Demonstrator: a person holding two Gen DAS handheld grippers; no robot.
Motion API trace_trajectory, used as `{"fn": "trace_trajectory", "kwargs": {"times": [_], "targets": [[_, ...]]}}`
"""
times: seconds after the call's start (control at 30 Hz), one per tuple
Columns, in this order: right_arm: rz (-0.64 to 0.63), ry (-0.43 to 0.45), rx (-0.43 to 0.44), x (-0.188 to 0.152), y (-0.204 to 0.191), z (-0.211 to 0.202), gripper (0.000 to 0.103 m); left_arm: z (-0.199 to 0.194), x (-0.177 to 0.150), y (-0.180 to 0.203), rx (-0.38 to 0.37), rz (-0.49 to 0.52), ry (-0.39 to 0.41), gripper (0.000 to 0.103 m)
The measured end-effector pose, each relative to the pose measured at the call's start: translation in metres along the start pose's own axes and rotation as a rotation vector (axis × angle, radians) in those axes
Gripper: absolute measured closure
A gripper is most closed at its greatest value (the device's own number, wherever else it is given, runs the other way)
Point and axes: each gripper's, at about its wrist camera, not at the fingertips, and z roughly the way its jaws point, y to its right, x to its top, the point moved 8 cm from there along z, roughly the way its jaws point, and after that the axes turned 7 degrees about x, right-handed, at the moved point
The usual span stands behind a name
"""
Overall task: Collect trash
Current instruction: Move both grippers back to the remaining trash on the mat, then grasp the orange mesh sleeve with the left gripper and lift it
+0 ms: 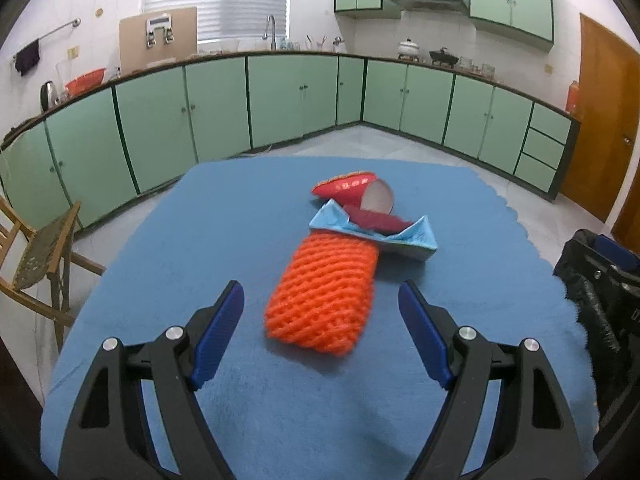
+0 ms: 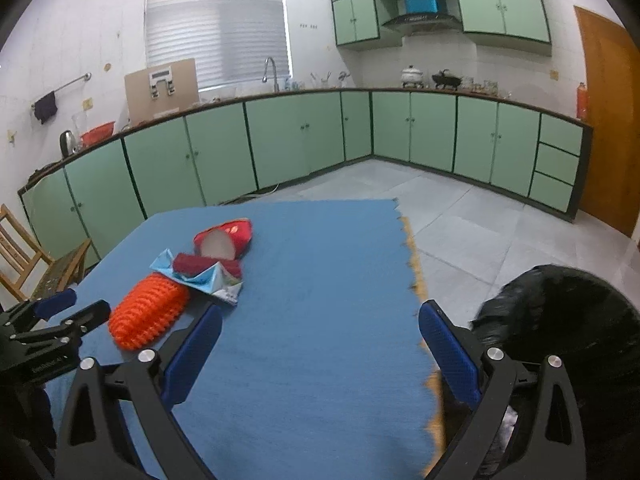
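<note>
Fingers: L gripper (image 1: 321, 300) wide, empty | R gripper (image 2: 320, 322) wide (empty) | orange foam net (image 1: 322, 294) on blue cloth (image 1: 200, 240)

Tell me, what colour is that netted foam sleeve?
Bright orange foam sleeve, clearest in the left wrist view.

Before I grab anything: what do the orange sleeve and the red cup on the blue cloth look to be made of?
Orange mesh sleeve: looks like soft foam netting, matte, with an open diamond weave. Red cup lying on its side: probably coated paper, slightly glossy red outside, plain white inside, thin rim.
</note>
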Motion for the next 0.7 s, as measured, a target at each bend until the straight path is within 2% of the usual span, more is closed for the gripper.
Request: {"fn": "trace_trajectory", "kwargs": {"times": [0.47, 0.63, 0.7], "targets": [[-0.013, -0.061, -0.026, -0.01, -0.005, 0.034, 0.006, 0.052, -0.015, 0.007, -0.041, -0.021, -0.121, 0.026], [-0.011, -0.064, -0.033, -0.006, -0.005, 0.041, 0.006, 0.058, -0.017, 0.012, -0.045, -0.017, -0.155, 0.042], [-0.012, -0.064, -0.031, -0.005, -0.006, 0.043, 0.006, 0.057, -0.016, 0.012, -0.047, -0.022, -0.148, 0.056]]}}
